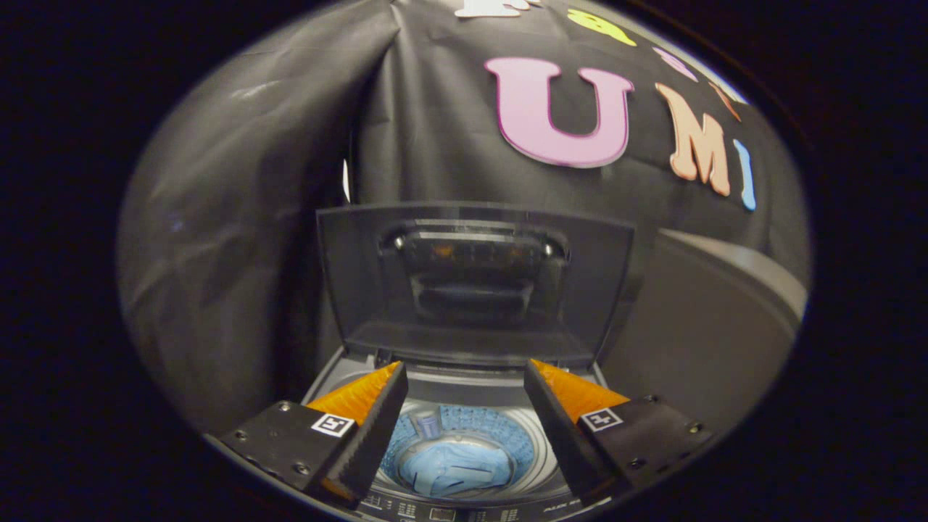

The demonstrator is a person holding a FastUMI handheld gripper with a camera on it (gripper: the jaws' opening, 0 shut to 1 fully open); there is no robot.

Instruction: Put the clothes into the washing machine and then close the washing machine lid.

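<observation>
1. The gripper (464, 373) is hovering above the front of the washing machine (341, 366), fingers spread wide w/ nothing between the pads
2. Both fingers (377, 424) are showing black bodies w/ orange upper faces; each is carrying a small square black-and-white marker near its base
3. The clothes (455, 467), a light blue bundle, are lying inside the drum (500, 431) of the washing machine, below the gap between the fingers and not touching either one
4. The drum wall is looking blue w/ a dotted pattern around the clothes; a small upright blue part is standing at the drum's left side, just beside the bundle
5. The lid (475, 283) is standing open, tilted up at the back of the washing machine beyond the fingertips; its inner face is dark grey w/ a recessed moulded part in the middle
6. The control panel (435, 513) is running along the front edge of the washing machine, below the drum opening; markings there are too small to tell
7. A grey, smooth-sided object (714, 319) is sitting just right of the washing machine, beside the open lid; can't tell what it is
8. The fingers are pointing toward the lid's lower edge, apart from it
</observation>
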